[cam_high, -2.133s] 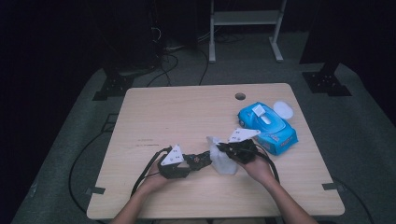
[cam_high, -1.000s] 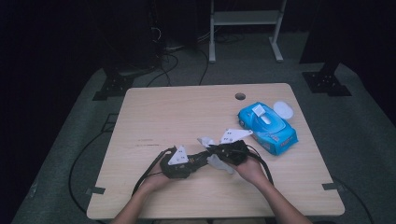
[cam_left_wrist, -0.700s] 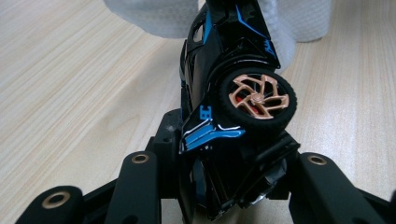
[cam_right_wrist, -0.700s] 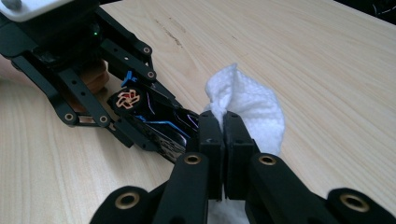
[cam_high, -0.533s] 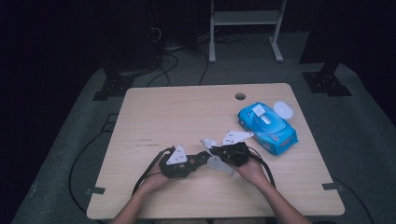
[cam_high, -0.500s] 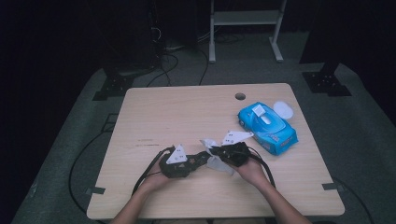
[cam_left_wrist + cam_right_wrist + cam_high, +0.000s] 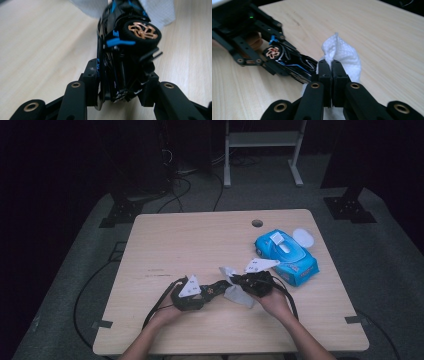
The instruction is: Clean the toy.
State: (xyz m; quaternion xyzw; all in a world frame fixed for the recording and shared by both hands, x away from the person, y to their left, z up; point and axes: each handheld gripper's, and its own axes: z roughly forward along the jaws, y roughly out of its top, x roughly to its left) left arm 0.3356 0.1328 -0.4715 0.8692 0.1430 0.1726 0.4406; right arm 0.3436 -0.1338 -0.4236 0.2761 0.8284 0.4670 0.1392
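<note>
In the left gripper view, the left gripper [image 7: 120,86] has its jaws clamped on the sides of a black toy car [image 7: 122,50] with blue stripes, and they have just been closing onto it. The car lies on its side between them, one copper-spoked wheel [image 7: 142,31] facing up just past the jaw tips. Beyond the wheel a white wipe [image 7: 160,12] hangs over the far end of the car.

The right gripper view gives what that one hides: the right gripper [image 7: 331,66] has its jaws pressed together on a fold of the wipe [image 7: 342,53], which bunches up just ahead of its tips. Just to the left of those tips the car's end touches the wipe, and farther left the other gripper holds the car.

From the high view the two grippers meet tip to tip near the table's [image 7: 200,240] front edge. Beyond the right gripper [image 7: 239,281] lies a blue wipes pack [image 7: 287,252], its lid open, with a round hole [image 7: 257,223] in the tabletop farther off.
</note>
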